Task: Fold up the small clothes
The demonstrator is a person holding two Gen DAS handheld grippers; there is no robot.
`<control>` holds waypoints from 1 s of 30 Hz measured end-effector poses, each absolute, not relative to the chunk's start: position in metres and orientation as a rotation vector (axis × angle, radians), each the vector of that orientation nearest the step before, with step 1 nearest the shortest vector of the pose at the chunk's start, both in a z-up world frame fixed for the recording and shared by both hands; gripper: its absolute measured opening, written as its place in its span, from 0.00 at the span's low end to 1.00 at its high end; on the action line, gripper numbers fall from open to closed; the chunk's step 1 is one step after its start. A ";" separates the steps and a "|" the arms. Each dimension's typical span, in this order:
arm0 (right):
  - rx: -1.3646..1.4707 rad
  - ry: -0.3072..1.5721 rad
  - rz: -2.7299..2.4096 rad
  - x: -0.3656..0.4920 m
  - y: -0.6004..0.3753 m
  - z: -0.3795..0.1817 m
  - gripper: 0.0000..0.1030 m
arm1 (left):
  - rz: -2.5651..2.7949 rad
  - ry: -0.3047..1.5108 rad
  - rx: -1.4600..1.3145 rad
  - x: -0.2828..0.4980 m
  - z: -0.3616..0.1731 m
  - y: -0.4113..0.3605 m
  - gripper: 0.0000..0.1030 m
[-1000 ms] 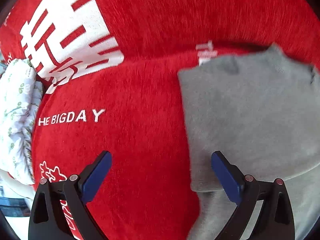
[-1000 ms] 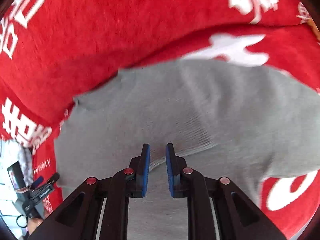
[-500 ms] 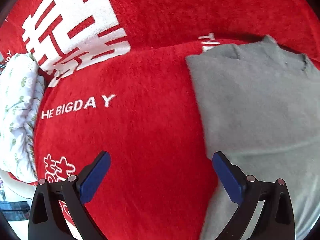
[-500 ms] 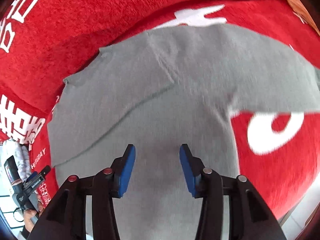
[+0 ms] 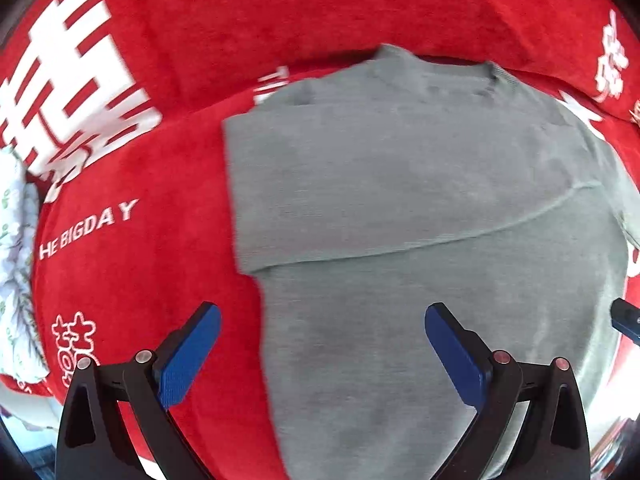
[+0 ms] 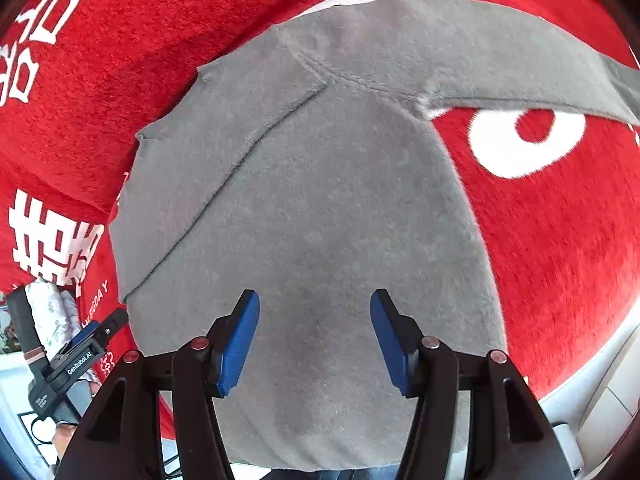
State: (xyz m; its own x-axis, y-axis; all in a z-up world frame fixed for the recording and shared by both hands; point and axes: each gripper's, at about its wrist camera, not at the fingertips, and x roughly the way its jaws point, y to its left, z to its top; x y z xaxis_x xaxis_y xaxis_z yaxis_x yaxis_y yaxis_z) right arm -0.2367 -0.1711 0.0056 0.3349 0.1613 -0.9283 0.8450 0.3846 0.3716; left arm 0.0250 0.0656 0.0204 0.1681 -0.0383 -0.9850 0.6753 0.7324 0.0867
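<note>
A grey sweater (image 5: 420,208) lies flat on a red blanket (image 5: 132,280), collar at the far end. One sleeve is folded across its chest (image 6: 208,168); the other sleeve (image 6: 520,60) stretches out to the right. My left gripper (image 5: 322,332) hangs open over the sweater's left edge, pointing straight down, nothing between its fingers. My right gripper (image 6: 314,308) hovers over the lower body of the sweater (image 6: 328,216); its jaws are opening and hold nothing. A hand carries the left gripper (image 6: 80,352) at the lower left of the right wrist view.
The red blanket (image 6: 560,240) carries large white characters and lettering. A white floral cloth (image 5: 16,260) lies bundled at its left edge. The blanket's near edge drops to a pale surface (image 6: 600,380) at the lower right.
My right gripper has opened, let go of the grey fabric and drawn back from it. My left gripper has shifted right and a little up, from the red blanket to over the sweater's edge.
</note>
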 end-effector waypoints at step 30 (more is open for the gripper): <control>1.388 0.743 -0.564 -0.338 -0.253 -0.001 1.00 | -0.776 1.291 0.674 -0.058 0.022 -0.067 0.99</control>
State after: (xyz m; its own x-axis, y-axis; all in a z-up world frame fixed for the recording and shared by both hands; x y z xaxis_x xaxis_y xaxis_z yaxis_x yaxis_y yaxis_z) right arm -0.3384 -0.2530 -0.0005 0.6574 0.0711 -0.7502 0.7415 0.1159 0.6608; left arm -0.0582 -0.0672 0.0218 0.1006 -0.1234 -0.9873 0.8135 0.5815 0.0102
